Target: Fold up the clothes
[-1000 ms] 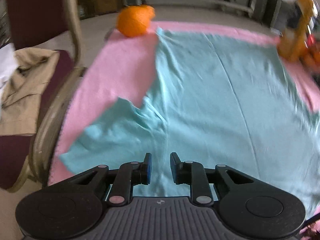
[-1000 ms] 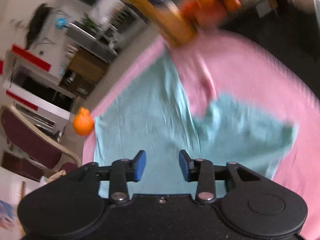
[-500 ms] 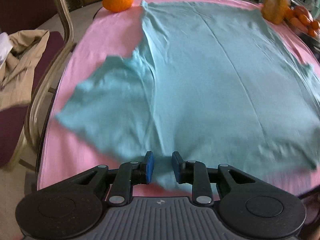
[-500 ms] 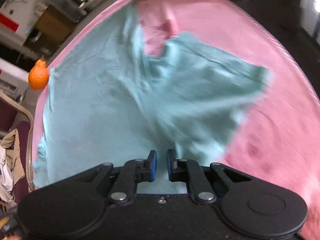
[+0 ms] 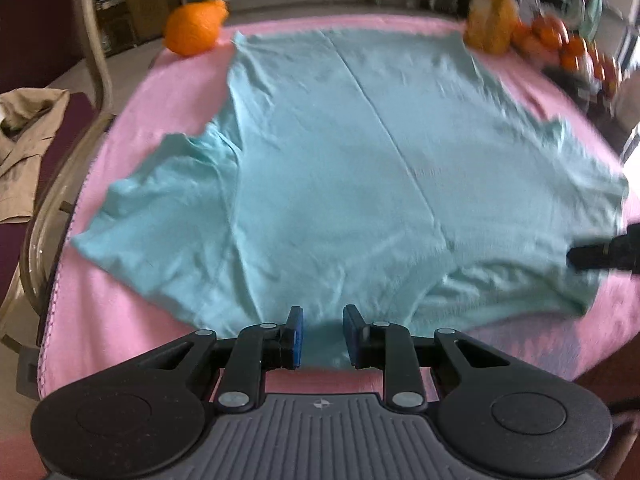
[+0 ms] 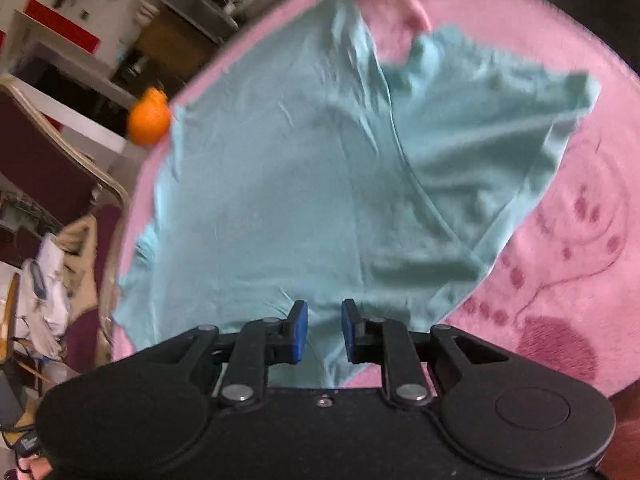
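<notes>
A light teal T-shirt (image 5: 340, 168) lies spread flat on the pink blanket (image 5: 116, 320), sleeves out to both sides. My left gripper (image 5: 323, 336) hovers at the shirt's near edge. Its blue pads stand apart, with cloth lying between them and not visibly pinched. In the right wrist view the same shirt (image 6: 304, 184) fills the middle. My right gripper (image 6: 325, 330) is at its near edge, by the right sleeve (image 6: 480, 120). Its jaws are opening, with cloth lying loose between them. Its blurred black tip (image 5: 580, 258) also shows at the right edge of the left wrist view.
An orange fruit (image 5: 194, 28) sits at the shirt's far left corner. A yellow-orange object (image 5: 494, 20) and several small oranges (image 5: 568, 44) stand at the far right. A maroon chair (image 5: 90, 64) with a beige garment (image 5: 24, 140) is close on the left.
Both grippers drew back from over the shirt's body to its near edge. The right jaws narrowed, then widened slightly. The shirt stays spread flat.
</notes>
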A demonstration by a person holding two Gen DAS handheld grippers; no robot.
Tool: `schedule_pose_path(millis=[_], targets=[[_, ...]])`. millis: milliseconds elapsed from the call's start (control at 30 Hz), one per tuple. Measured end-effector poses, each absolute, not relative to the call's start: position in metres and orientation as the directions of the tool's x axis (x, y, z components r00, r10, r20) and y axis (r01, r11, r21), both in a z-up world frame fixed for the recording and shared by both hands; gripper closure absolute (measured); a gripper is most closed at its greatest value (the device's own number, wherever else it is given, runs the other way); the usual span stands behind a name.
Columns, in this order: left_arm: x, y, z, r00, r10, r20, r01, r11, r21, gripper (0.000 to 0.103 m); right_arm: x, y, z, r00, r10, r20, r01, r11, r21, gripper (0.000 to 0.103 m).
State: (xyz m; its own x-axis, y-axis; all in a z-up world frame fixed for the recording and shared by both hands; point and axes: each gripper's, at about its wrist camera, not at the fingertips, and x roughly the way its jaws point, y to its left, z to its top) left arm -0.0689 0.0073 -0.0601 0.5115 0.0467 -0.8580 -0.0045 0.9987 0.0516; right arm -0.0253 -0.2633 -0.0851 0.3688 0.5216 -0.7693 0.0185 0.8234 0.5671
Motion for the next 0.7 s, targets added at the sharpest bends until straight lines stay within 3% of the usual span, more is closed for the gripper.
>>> schedule_pose_path(millis=[100,233,333,467,700], targets=[[-0.078,0.005,-0.061,0.504,0.089,-0.859,0.004,0.994,0.105,0.076,-0.028,-0.263,-0.087,0.333,0.516,-0.79,0.012,0.835,0.55,0.086],[-0.096,0.012,-0.057,0.472,0.044,-0.88,-0.025,0.999,0.036,0.079,-0.042,-0.269,-0.082,0.318,0.515,-0.796,0.007,0.839,0.545,0.086],[-0.099,0.011,-0.051,0.497,0.023,-0.868,-0.028,1.0,0.011,0.082,-0.05,-0.276,-0.076,0.347,0.519,-0.781,0.007,0.831,0.556,0.076],[-0.08,-0.001,-0.029,0.547,0.053,-0.835,-0.014,0.998,0.054,0.077,-0.043,-0.29,-0.059,0.479,0.479,-0.735,0.03,0.828,0.56,0.073],[-0.039,-0.041,-0.023,0.527,0.019,-0.85,0.039,0.998,0.047,0.071,-0.028,-0.359,-0.06,0.622,0.354,-0.699,0.338,0.683,0.647,0.069]])
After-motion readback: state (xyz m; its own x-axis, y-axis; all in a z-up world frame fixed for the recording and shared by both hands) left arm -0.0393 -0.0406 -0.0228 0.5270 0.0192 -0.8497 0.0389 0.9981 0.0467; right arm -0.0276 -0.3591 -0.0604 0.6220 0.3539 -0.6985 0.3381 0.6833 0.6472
